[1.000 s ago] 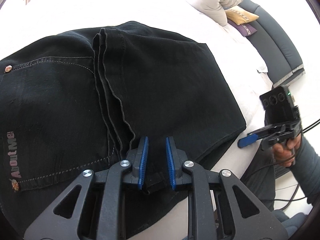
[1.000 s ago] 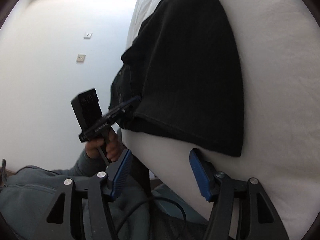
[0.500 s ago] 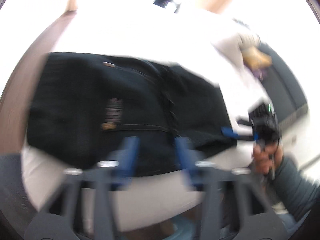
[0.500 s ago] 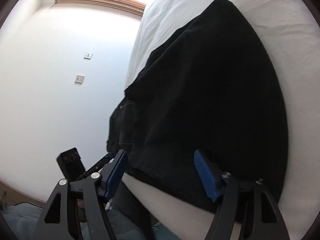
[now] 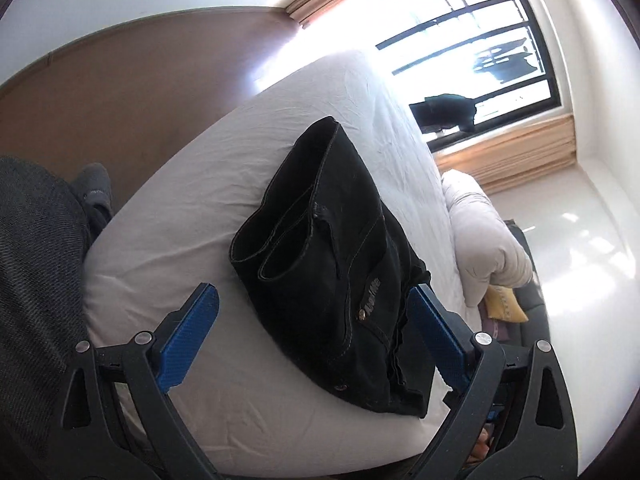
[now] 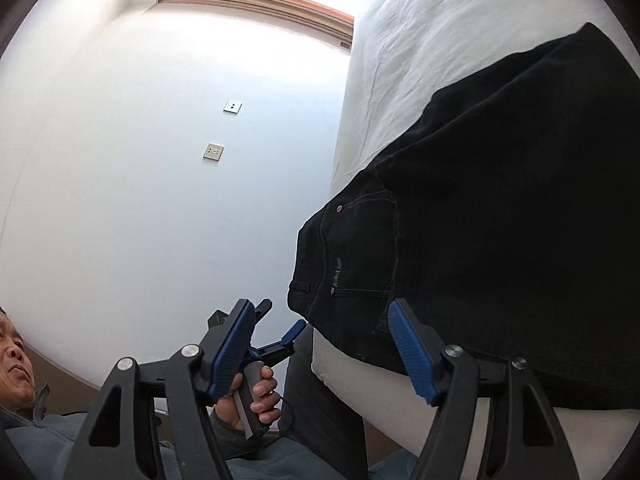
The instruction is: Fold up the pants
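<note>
Pants (image 5: 340, 264) lie folded into a compact black bundle on the bed (image 5: 192, 208), near its front edge and the corner closest to the person; leg cuffs sit on top, back pocket showing. Left gripper (image 5: 316, 344): jaws opening, already wide, nothing pinched, clear of the cloth. Right gripper (image 6: 320, 352): jaws well apart, empty, just off the bed's edge. Folding looks essentially done; at most a final smoothing or squaring remains.
</note>
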